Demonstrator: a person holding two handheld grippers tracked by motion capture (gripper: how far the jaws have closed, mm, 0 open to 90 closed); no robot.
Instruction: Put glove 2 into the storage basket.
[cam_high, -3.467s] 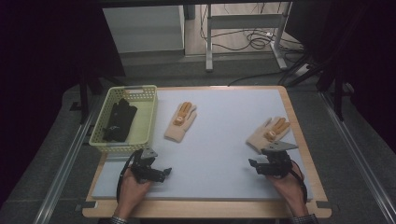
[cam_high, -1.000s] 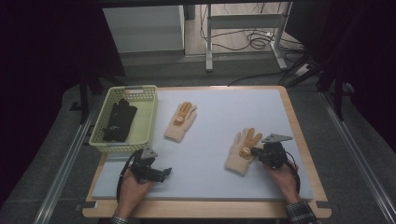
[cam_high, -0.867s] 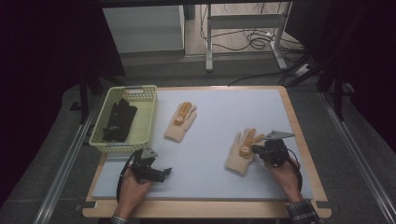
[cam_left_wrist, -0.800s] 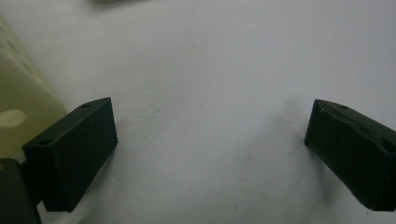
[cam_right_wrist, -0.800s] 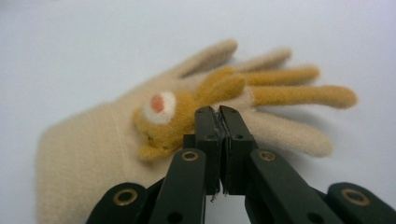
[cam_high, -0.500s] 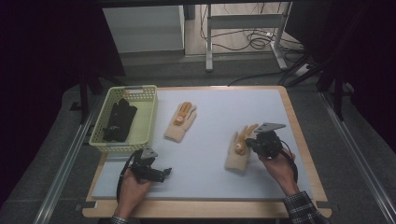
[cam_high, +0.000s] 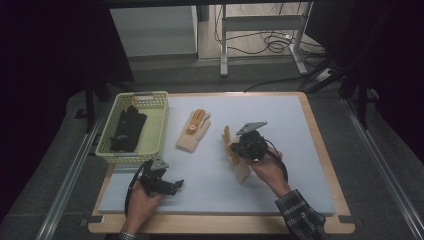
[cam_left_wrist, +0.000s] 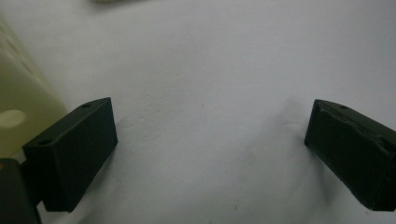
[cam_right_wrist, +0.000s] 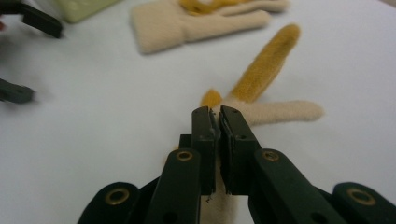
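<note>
My right gripper (cam_high: 235, 148) (cam_right_wrist: 216, 113) is shut on a beige glove with orange fingers (cam_high: 241, 171) (cam_right_wrist: 273, 111) and holds it a little above the mat, right of centre. Its jaws have just been opening slightly, with a thin fold of the glove still pinched between them. The glove's fingers stick out past the jaw tips. A matching second glove (cam_high: 194, 131) (cam_right_wrist: 196, 23) lies flat on the mat to the left. My left gripper (cam_high: 176, 185) (cam_left_wrist: 210, 140) rests open on the mat near the front left, nothing between its jaws.
A pale yellow basket (cam_high: 159, 125) (cam_left_wrist: 18, 107) stands at the mat's left edge with black gloves (cam_high: 127, 129) inside. The white mat (cam_high: 300, 150) lies on a wooden board. Dark floor, table legs and cables lie beyond the far edge.
My right gripper has carried the beige glove leftward from the right side of the mat toward the centre and lifted it. The left gripper has stayed put.
</note>
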